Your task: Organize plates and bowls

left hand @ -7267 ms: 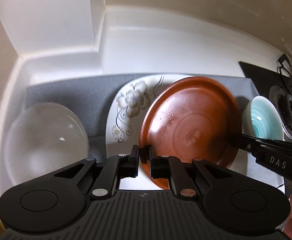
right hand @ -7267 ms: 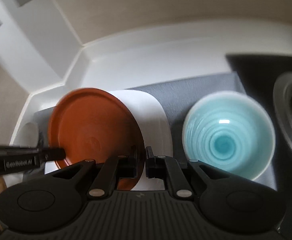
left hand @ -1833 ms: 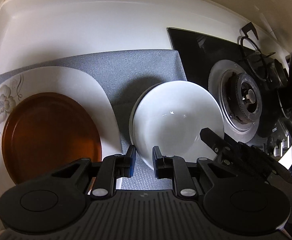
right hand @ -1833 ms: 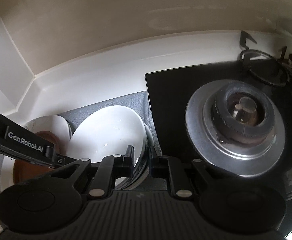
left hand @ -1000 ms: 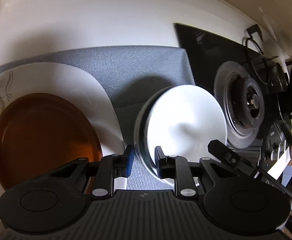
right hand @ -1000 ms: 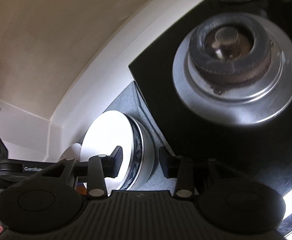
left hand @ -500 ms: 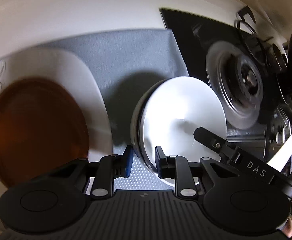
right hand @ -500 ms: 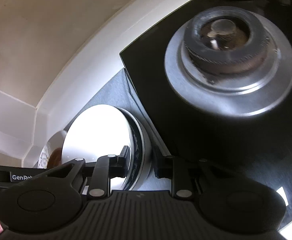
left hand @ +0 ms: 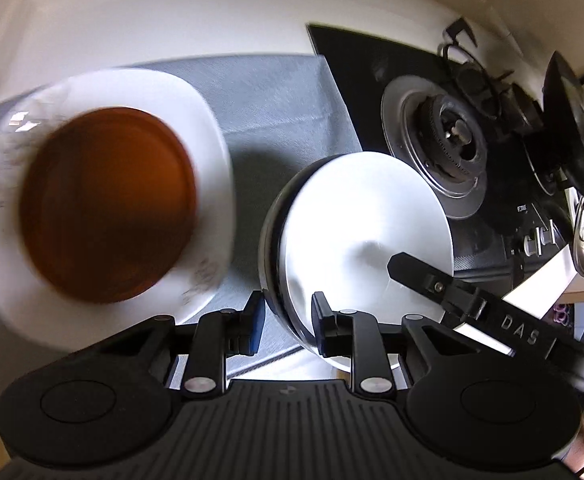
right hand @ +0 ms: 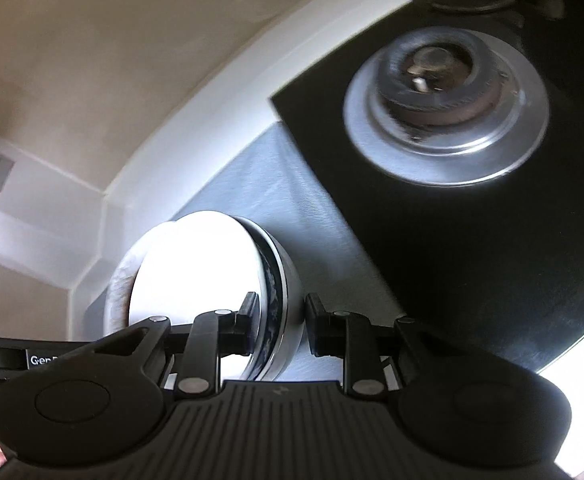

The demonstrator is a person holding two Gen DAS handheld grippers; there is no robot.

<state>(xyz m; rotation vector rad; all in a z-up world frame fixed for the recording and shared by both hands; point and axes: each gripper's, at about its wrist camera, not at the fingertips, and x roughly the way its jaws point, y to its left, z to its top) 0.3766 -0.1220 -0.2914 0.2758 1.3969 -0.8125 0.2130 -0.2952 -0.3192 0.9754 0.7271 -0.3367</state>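
Observation:
A stack of nested bowls (left hand: 356, 236), white inside with a dark-patterned rim, is tilted above the grey mat (left hand: 276, 92). My left gripper (left hand: 286, 322) straddles its near-left rim, one finger inside and one outside. My right gripper (right hand: 280, 320) straddles the opposite rim of the bowls (right hand: 196, 276) and also shows in the left wrist view (left hand: 428, 280). Both pairs of jaws are closed onto the rim. A brown plate (left hand: 108, 204) lies on a white flowered plate (left hand: 208, 128) at the left.
A black glass hob (left hand: 376, 80) with a steel gas burner (left hand: 448, 148) lies right of the mat; it fills the right wrist view (right hand: 444, 76). Pot lids (left hand: 572, 120) stand at the far right. A white counter and wall (left hand: 152, 20) run behind.
Both grippers have closed on opposite rims of the bowl stack and tilted it up off the mat. The view has shifted, so the plates sit further left and lower.

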